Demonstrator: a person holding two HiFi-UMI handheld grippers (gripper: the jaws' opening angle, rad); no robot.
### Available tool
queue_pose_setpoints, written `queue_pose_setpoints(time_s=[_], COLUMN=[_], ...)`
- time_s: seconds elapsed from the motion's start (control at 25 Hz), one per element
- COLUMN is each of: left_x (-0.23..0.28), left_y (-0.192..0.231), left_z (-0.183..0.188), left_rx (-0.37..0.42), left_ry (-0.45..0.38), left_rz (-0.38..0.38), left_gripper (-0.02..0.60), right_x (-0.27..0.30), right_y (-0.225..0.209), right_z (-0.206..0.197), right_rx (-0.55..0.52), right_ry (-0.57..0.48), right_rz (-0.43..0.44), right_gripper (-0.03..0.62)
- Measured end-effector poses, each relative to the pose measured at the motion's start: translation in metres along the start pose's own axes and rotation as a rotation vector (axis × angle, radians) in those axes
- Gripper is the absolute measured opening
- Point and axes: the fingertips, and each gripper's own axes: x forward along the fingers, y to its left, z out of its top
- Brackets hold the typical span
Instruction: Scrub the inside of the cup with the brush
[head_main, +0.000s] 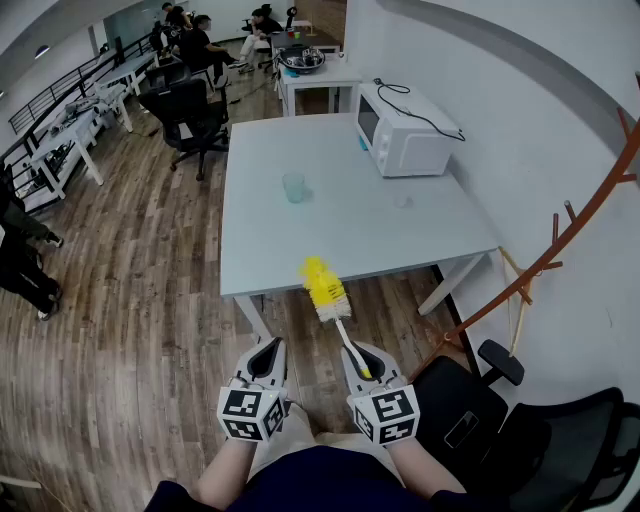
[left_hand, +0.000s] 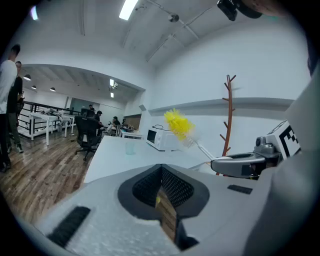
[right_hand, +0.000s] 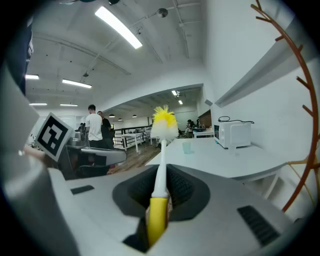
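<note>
Far up the surface (head_main: 345, 245) sits the cup (head_main: 294, 187), well apart from both tools, so I'd call this the approach step. Right tool (head_main: 362, 362) is clamped on the brush (head_main: 327, 292) handle, left tool (head_main: 268, 354) clenched on nothing; next I reckon it needs to open and grab the cup

The cup (head_main: 293, 187) is too small to show what its inside holds

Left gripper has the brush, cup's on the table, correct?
Not quite. The right gripper holds the brush, as the right gripper view shows; the left gripper is shut and empty. The cup is on the table.
</note>
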Motion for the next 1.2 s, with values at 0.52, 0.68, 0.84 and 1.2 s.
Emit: queue_pose_setpoints(time_s=[0.52, 0.68, 0.84, 1.2], left_x=[-0.012, -0.016, -0.015, 0.007], left_y=[-0.024, -0.027, -0.03, -0.011], left_z=[-0.009, -0.015, -0.023, -0.016], left_rx=[-0.012, -0.005, -0.021, -0.038], left_ry=[0.001, 0.009, 0.02, 0.007], left_rz=[0.009, 0.026, 0.032, 0.054], left_gripper=[0.018, 0.018, 0.018, 0.018], right_x=[-0.026, -0.032, -0.031, -0.007], right_y=[-0.002, -0.001, 0.001, -0.005], right_z=[-0.019, -0.023, -0.028, -0.026], right_rx=[-0.001, -0.035, -0.049, -0.038], right_ry=[0.03, 0.028, 0.041, 0.055], right_rz=[0.021, 0.038, 0.061, 0.078], right_gripper=[0.051, 0.051, 0.051, 0.051])
